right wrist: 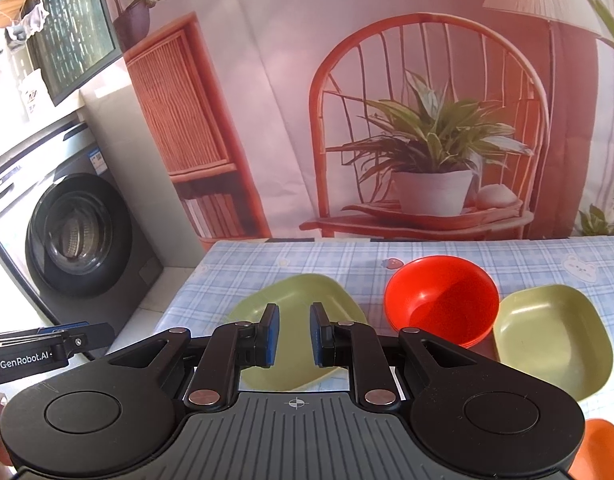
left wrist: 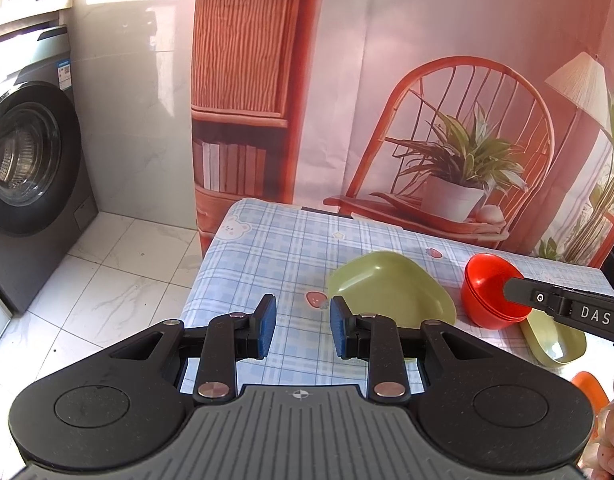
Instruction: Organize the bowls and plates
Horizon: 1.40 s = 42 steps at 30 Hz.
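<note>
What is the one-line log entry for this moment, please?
left gripper: open, empty | right gripper: open, empty | red bowls: stacked | green plate: on table

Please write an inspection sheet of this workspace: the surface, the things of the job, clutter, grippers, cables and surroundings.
Surface: table under a blue checked cloth with bear and strawberry prints.
Job's things: flat green plate at the left; red bowls, nested as a stack, in the middle; deep green dish at the right, close beside the red bowls; orange piece at the near right edge, mostly cut off.
Clutter: nothing seen.
Grippers: left gripper open, holding nothing, above the cloth near the green plate; right gripper open, holding nothing, above the green plate.
Cables: nothing seen.
Surroundings: washing machine on the tiled floor at the left; printed backdrop with chair and plant behind the table.
</note>
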{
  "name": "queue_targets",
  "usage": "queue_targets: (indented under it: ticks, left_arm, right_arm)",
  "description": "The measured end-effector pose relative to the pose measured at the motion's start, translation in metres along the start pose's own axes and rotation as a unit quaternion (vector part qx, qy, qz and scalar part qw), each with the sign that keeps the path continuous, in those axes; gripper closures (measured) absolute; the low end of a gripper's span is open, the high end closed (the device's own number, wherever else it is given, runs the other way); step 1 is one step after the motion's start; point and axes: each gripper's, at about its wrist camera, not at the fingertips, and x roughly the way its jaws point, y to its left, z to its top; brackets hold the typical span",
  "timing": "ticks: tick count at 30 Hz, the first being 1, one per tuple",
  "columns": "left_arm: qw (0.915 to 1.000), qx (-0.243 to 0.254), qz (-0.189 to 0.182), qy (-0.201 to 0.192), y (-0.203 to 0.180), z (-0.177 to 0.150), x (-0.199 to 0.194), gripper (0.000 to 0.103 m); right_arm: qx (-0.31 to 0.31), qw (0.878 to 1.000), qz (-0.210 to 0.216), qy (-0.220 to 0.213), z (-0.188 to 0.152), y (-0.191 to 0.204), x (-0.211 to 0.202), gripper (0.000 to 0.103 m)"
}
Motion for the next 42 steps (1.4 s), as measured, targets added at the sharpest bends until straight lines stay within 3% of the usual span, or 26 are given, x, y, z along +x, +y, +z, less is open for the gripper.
queue_targets:
  ticks: [4, 9, 18, 26, 40, 42]
  left_arm:
    - [0.9999, -0.01, -0.01, 0.005, 0.008, 0.004, 0.01, 0.072]
    - [0.9995, -0.013, -0.028, 0.01, 0.004, 0.006, 0.029, 0.064]
    - [0.9976, 0.001, -0.053, 0.045, -0.021, 0.009, 0.099, 0.063]
    - [0.9967, -0.01, -0.037, 0.071, -0.022, 0.006, 0.145, 0.064]
    - [0.9945, -0.026, -0.046, 0.091, -0.02, -0.004, 0.177, 0.064]
    - [0.9951, -0.023, -0.04, 0.087, -0.021, -0.006, 0.176, 0.072]
  right_arm:
    - [0.001, 1.0, -0.003, 0.008, -0.006, -0.004, 0.005, 0.087]
    - [-0.001, 1.0, -0.002, 0.021, -0.012, -0.005, 0.016, 0.087]
    - [0.015, 0.998, -0.025, 0.058, -0.028, -0.018, 0.05, 0.087]
    - [0.026, 0.996, -0.048, 0.07, -0.025, -0.033, 0.086, 0.086]
    - [0.037, 0.993, -0.058, 0.096, -0.026, -0.048, 0.131, 0.089]
    - [0.035, 0.993, -0.055, 0.095, -0.027, -0.047, 0.132, 0.089]
